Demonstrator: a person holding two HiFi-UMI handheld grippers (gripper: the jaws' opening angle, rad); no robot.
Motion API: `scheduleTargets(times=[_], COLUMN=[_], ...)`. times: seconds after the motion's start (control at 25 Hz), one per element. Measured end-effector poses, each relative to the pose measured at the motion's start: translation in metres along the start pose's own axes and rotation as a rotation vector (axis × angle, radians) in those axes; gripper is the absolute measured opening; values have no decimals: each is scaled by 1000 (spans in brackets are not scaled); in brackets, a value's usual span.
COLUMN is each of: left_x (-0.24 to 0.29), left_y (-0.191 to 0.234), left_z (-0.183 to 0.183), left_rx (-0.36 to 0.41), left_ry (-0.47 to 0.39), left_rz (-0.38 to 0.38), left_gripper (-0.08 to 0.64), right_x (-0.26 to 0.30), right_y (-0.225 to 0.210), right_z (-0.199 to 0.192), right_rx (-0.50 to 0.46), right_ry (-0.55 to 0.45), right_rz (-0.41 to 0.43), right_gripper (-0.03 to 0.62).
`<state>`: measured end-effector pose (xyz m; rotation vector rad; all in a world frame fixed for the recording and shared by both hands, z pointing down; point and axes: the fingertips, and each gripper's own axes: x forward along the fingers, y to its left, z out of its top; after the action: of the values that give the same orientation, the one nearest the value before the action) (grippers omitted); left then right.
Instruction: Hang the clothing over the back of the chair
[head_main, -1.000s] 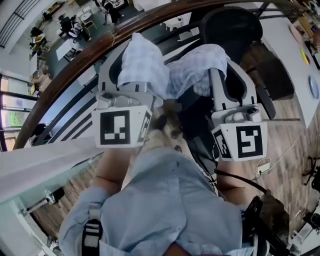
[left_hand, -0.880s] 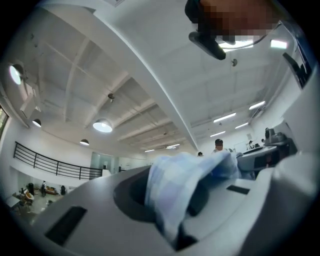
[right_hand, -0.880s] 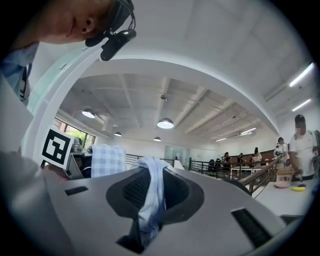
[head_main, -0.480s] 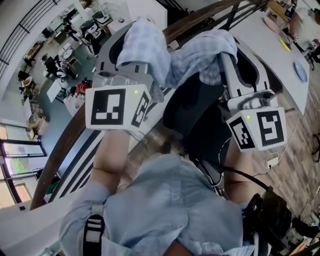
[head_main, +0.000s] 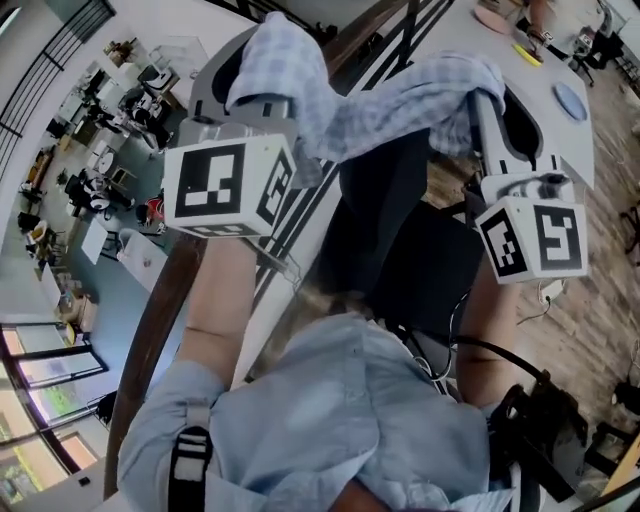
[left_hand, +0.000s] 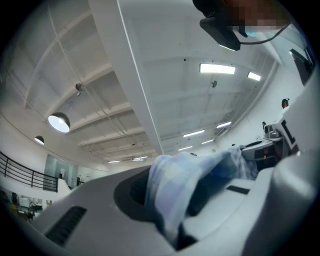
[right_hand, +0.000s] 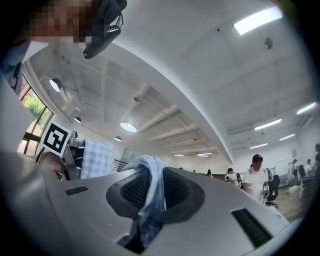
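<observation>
A light blue checked piece of clothing (head_main: 372, 112) is stretched in the air between my two grippers. In the head view, my left gripper (head_main: 268, 55) is at the upper left, shut on one end, and the cloth drapes over its jaws. My right gripper (head_main: 488, 88) at the upper right is shut on the other end. The left gripper view shows the fabric (left_hand: 180, 182) bunched in the jaws, and the right gripper view shows the cloth (right_hand: 150, 190) pinched there too. Both point slightly upward at the ceiling. The black chair (head_main: 400, 230) stands below and between the grippers.
A wooden handrail (head_main: 160, 330) with a glass balustrade runs along the left, with a lower hall of desks beyond it. A white table (head_main: 545, 60) with a blue plate (head_main: 567, 100) lies at the upper right. Wood floor and a cable with a white plug (head_main: 548, 292) show at the right.
Both grippers have risen with the clothing and moved further apart, so the cloth hangs stretched higher above the chair. The grip on both ends is unchanged.
</observation>
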<state>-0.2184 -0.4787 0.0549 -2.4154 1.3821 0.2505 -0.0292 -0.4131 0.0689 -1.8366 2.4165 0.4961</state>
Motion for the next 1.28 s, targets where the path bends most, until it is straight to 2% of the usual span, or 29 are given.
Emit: scheduleTargets(times=[0.2, 0.36, 0.68, 0.92, 1.04, 1.16, 1.28], left_x=[15, 6, -50, -73, -77, -85, -101], left_y=[-7, -19, -58, -75, -80, -83, -85], left_z=[-30, -74, -173, -209, -212, -217, -220], left_rx=[-7, -13, -77, -130, -139, -147, -147], left_ry=[63, 161, 364, 438, 451, 470, 496], left_rz=[-28, -27, -44, -64, -73, -84, -89], left_gripper=[29, 29, 29, 29, 46, 174, 224], right_x=[-10, -23, -61, -71, -73, -77, -85], right_y=[-28, -33, 4, 34, 37, 43, 51], right_z=[-35, -83, -196, -245, -253, -265, -273], right_rx=[19, 34, 162, 222, 274, 330, 343], right_ry=[76, 170, 331, 415, 421, 443, 470], right_rz=[-74, -69, -28, 15, 29, 43, 41], right_gripper=[54, 55, 61, 72, 134, 243, 292])
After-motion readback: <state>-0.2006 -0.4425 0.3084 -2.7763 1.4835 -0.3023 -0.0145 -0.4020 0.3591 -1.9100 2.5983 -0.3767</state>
